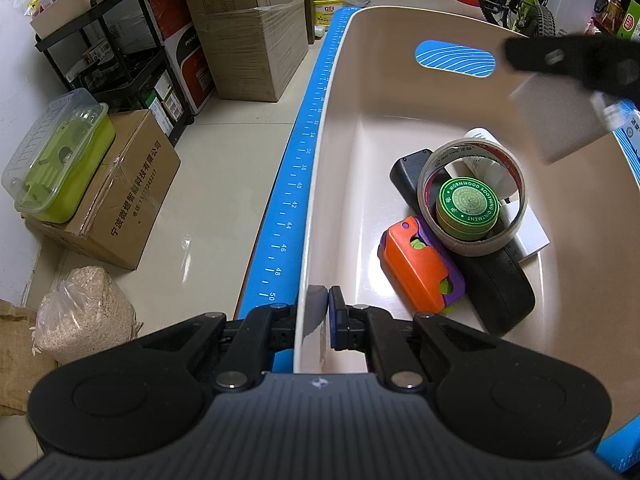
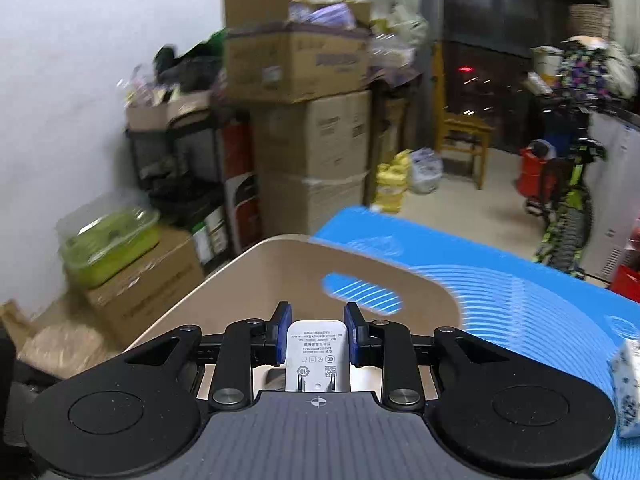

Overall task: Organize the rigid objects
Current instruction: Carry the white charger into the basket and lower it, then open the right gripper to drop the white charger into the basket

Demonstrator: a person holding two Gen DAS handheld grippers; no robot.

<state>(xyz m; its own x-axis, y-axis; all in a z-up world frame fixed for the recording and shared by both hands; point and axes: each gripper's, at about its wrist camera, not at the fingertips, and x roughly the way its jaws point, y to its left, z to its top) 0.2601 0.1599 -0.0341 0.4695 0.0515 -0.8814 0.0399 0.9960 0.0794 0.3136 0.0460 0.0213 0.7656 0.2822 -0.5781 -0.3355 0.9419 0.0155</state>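
Reading "WORMWOOD SOOTHING OINTMENT" on green tin (image 1: 467, 211), left tongs (image 1: 318, 312) pinching bin (image 1: 336, 128) rim, right tongs (image 2: 318, 332) pinching white charger (image 2: 318, 354).

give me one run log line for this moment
left gripper: shut on bin rim | right gripper: shut on white charger, above bin | in bin: tape roll, green tin, orange case

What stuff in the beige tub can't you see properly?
- Left wrist view: black case, mostly covered by the tape roll and orange-purple toy.
- Left wrist view: white box, hidden beneath the tape roll.
- Left wrist view: right claw and its white charger, motion-blurred.
- Right wrist view: beige tub, inside hidden behind the claw.
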